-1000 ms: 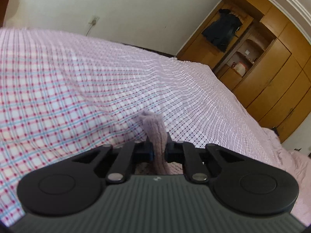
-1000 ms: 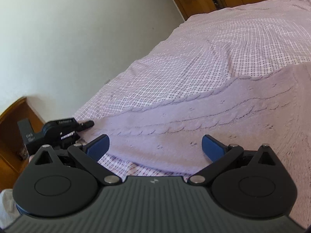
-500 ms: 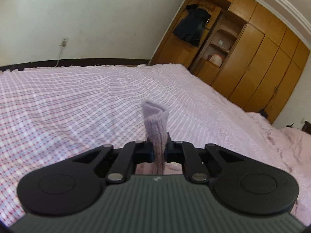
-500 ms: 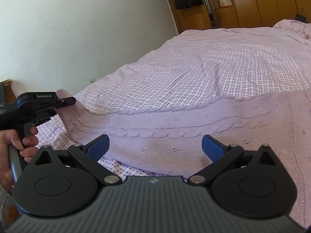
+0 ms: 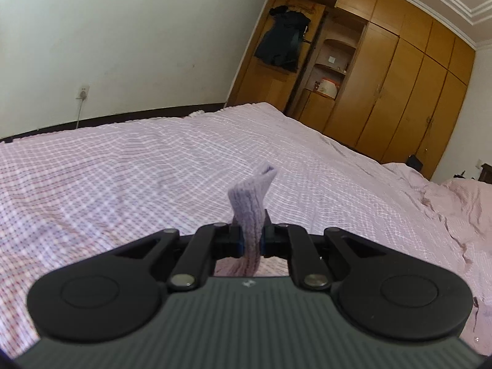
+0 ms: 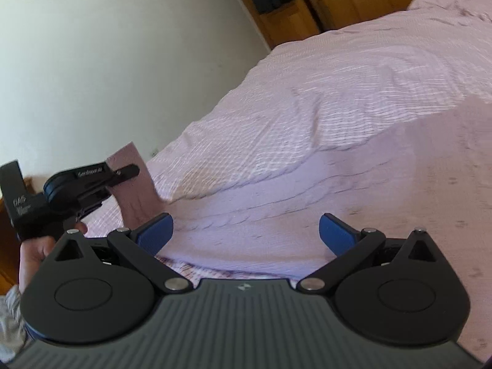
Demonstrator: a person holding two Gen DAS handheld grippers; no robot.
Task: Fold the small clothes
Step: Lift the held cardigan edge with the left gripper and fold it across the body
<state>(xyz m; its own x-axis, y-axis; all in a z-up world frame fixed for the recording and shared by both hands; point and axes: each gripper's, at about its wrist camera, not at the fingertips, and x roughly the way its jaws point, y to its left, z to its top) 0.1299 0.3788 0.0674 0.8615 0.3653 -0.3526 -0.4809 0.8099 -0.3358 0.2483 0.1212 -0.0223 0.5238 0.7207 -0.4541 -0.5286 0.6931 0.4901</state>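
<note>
One cuff of lilac cable-knit sweater [image 6: 353,190] clenched in left tongs [image 5: 252,241], raised for folding; right tongs [image 6: 246,230] released, hovering.

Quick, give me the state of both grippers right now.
Left gripper: closed, pinching a fold of the lilac knitted sweater.
Right gripper: open, holding nothing, poised over the sweater on the bed.
</note>
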